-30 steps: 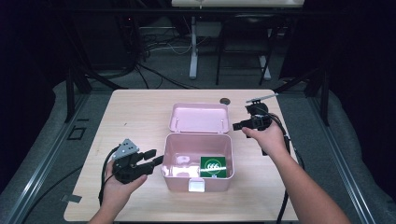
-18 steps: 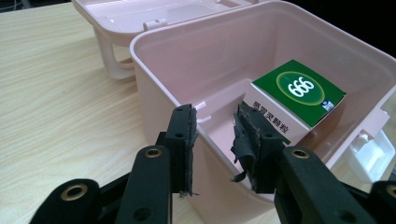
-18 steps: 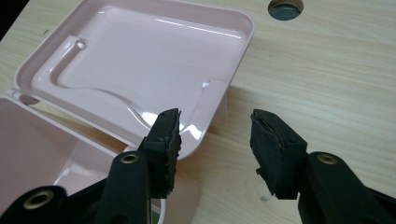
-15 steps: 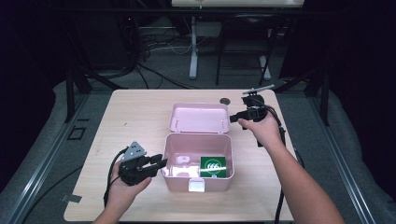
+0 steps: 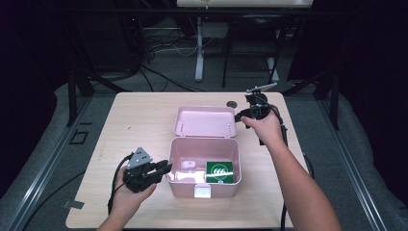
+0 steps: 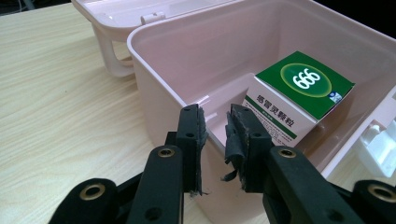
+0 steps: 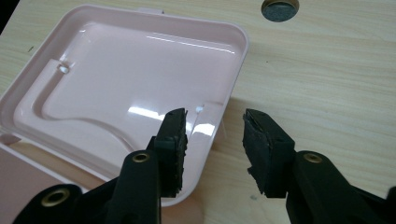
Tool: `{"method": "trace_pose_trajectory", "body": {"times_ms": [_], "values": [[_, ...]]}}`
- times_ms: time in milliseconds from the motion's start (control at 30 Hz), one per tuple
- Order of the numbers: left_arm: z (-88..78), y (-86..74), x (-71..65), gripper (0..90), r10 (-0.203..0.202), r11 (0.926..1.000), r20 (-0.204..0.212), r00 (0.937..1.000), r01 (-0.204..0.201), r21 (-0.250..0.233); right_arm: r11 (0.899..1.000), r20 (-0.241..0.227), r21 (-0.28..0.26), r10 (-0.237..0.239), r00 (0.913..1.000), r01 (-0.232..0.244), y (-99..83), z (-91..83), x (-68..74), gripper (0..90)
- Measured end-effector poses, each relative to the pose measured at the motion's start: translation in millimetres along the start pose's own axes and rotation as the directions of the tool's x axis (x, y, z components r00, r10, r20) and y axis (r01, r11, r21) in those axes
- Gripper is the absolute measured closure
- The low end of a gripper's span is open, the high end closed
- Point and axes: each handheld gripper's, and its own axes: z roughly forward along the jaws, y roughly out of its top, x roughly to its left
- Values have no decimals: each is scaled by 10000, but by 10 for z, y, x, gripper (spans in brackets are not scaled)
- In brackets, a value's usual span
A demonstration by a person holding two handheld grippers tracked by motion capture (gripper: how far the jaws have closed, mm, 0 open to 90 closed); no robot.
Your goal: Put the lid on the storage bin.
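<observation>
You work at a light wooden table (image 5: 139,125) with a pale grain and rounded corners, and a small round dark cap (image 5: 232,103) sits in its far edge. Around you the room is dark, almost black at the sides. Grey floor (image 5: 43,159) surrounds the table, with metal rails (image 5: 43,166) running along both sides. Beyond the far edge, black cables (image 5: 163,48) sprawl on the floor around a pale upright post (image 5: 198,48) and dark frame legs (image 5: 74,91).
</observation>
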Motion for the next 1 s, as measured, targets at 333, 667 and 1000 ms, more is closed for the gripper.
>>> {"method": "trace_pose_trajectory", "body": {"times_ms": [333,667,1000], "values": [[5,-11,13,742,-68,10000,59,10000,68,-56,9990,258,107,429,9987,-432,77,168,-11,650],[4,-19,16,742,-158,9998,99,9998,159,-105,9916,537,533,1148,9919,-1176,228,378,-65,747],[6,-23,16,741,-187,9997,99,9998,188,-147,9900,989,859,1037,9897,-1123,249,572,-17,753]]}}
